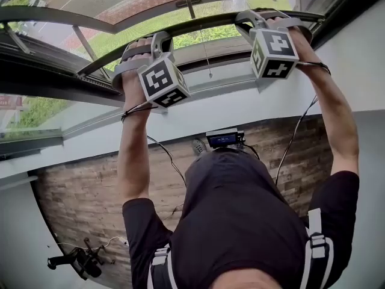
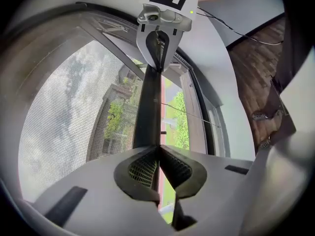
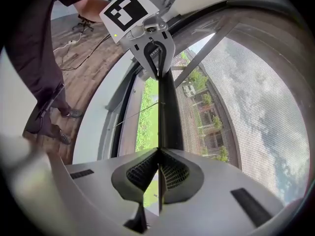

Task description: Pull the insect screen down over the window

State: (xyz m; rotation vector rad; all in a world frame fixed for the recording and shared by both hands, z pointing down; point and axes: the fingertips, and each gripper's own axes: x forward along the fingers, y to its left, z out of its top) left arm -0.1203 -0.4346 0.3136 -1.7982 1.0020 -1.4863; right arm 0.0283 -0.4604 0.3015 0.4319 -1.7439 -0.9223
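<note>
Our L gripper (image 2: 158, 150) & R gripper (image 3: 158, 151) are both clamped tight on the dark bottom bar (image 1: 207, 26) of the insect screen (image 1: 114, 2), which runs side to side btw them, open window (image 1: 198, 40) below, so we should pull straight down evenly.

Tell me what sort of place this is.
Indoors, probably an upper-floor office or flat: a wide window with a pull-down insect screen, a wood-plank floor, and lawn and buildings seen outside.

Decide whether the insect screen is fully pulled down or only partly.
Partly down: the insect screen has its bar mid-window, uncovered window below; left claw and right claw grip the bar.
</note>
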